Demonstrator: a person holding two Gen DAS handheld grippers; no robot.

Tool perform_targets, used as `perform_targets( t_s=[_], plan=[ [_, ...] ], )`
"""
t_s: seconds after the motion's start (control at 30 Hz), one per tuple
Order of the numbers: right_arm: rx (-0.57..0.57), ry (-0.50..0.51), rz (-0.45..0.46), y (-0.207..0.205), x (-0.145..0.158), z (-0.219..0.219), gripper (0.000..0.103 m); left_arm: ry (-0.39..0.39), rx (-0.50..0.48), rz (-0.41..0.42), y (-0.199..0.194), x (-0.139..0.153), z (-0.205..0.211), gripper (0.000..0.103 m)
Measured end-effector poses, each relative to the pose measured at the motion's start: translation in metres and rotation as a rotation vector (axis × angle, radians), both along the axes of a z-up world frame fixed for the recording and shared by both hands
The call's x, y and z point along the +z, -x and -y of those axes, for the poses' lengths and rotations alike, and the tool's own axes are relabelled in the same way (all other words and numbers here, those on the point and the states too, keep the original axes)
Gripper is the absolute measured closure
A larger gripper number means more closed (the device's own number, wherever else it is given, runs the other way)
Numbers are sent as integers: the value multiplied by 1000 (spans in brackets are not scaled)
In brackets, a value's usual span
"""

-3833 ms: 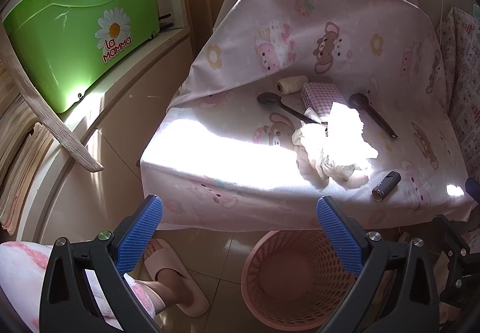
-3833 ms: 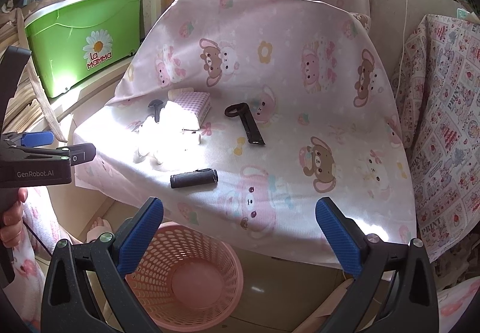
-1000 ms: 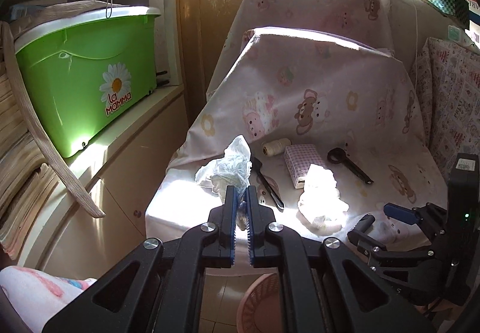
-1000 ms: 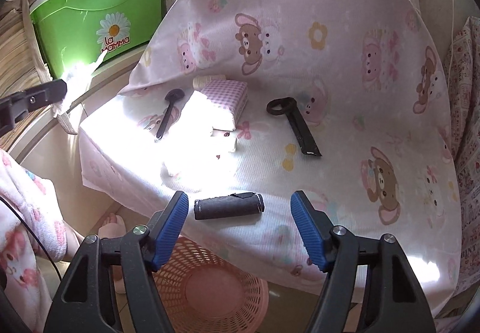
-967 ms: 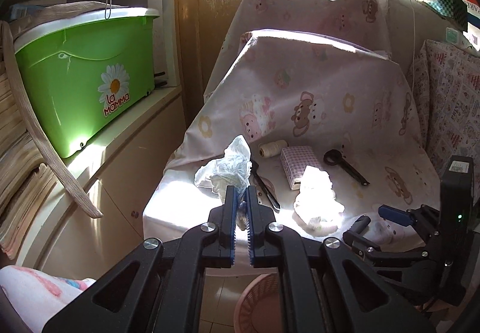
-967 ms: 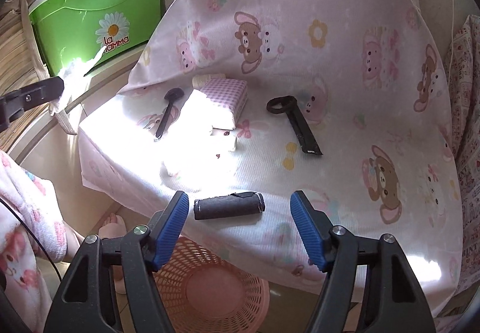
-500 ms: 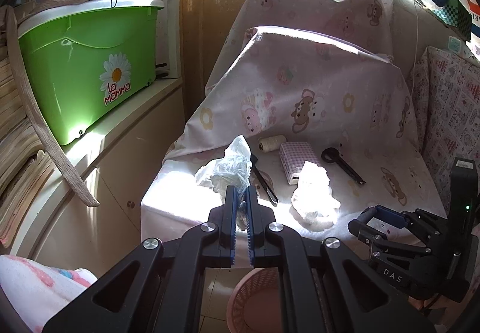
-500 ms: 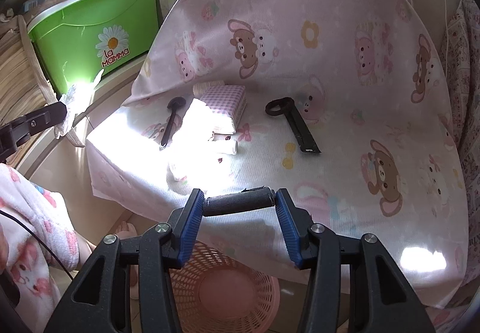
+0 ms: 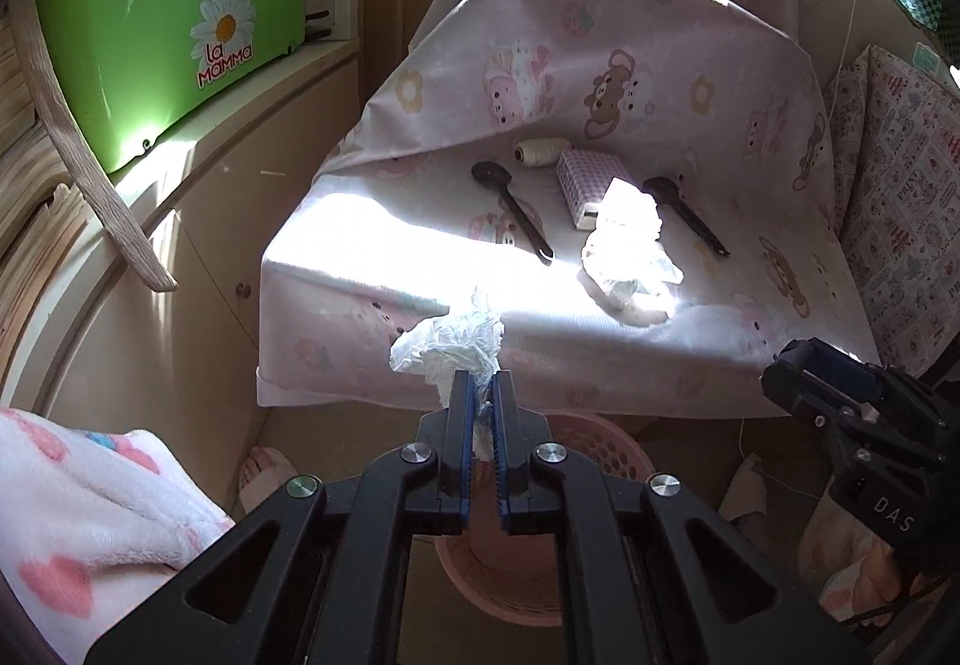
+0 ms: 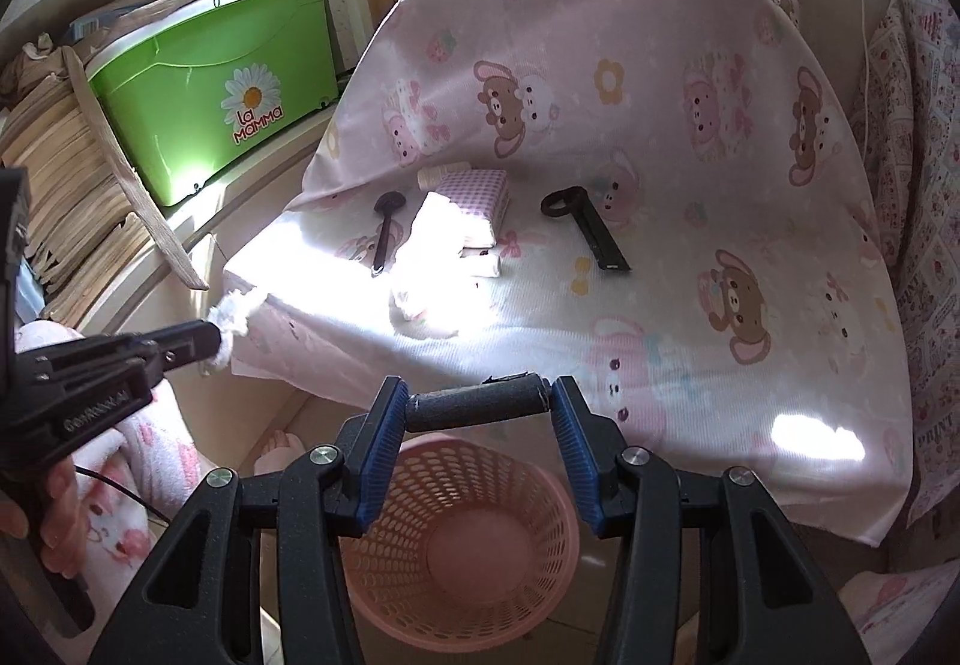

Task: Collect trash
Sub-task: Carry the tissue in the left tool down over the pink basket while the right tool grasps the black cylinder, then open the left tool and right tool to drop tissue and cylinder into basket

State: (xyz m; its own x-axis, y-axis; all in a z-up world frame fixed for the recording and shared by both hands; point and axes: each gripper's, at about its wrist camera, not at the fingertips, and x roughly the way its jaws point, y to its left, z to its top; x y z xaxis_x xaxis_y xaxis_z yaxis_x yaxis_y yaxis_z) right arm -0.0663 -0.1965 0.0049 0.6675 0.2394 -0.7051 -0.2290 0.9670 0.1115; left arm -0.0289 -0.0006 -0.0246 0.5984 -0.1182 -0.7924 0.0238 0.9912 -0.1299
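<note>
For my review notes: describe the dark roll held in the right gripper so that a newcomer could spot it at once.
Find the pink cartoon-print sheet over the furniture, then the pink basket below its front edge. Above that basket, the right gripper clamps the dark roll end to end. It is the only rough, charcoal cylinder; the left gripper holds white crumpled tissue.

A crumpled white tissue wad (image 9: 447,344) is pinched in the left gripper (image 9: 480,395) above the pink mesh basket (image 10: 456,539) on the floor. A dark grey roll (image 10: 478,409) lies crosswise, clamped end to end in the right gripper (image 10: 478,413) over the basket. Another crumpled tissue (image 9: 627,245) lies on the pink-covered table (image 9: 372,251).
</note>
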Motion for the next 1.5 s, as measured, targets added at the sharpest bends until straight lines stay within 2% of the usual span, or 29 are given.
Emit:
perform_targets(
  t_s=[0.1,0.17,0.23,0.3,0.33,0.4,0.53,0.6,0.8,0.9,1.03,1.17,1.3,1.37,1.43,1.5],
  plan=[
    [13,-63,-2,12,4,1,51,22,-5,-41,0,-8,0,98],
    [26,-54,-5,14,2,-3,51,7,-15,-68,-3,-14,3,98],
    [24,-24,-26,12,-6,-7,51,28,-48,-129,-7,-23,8,98],
    [33,-39,-83,8,-17,-7,51,107,-78,-235,-13,-41,10,98],
    [34,-38,-141,4,-25,-7,51,129,-74,-283,-15,-51,10,98],
    [17,-47,-219,2,-44,-5,51,122,-72,-361,-18,-68,13,98],
    [-19,-77,-351,-8,-82,3,51,154,-47,-443,-24,-94,16,97],
    [-42,-68,-385,-12,-97,5,51,167,-30,-483,-28,-109,18,97],
    [-50,-8,-495,-21,-149,-1,51,88,-42,-568,-40,-141,36,97],
    [-74,55,-537,-29,-174,-4,51,32,-59,-590,-46,-162,46,96],
    [-92,85,-596,-37,-203,-1,51,36,-68,-636,-53,-188,52,96],
    [-91,128,-610,-37,-220,2,51,39,-72,-662,-56,-211,56,96],
    [-66,137,-609,-35,-226,2,51,40,-114,-671,-52,-226,60,94],
    [-63,153,-609,-35,-232,1,51,-15,-136,-673,-50,-231,58,91],
    [-62,165,-617,-36,-238,0,51,-59,-123,-660,-50,-231,55,92],
    [-61,177,-624,-35,-242,0,51,-34,-100,-669,-51,-230,50,85]
  ],
)
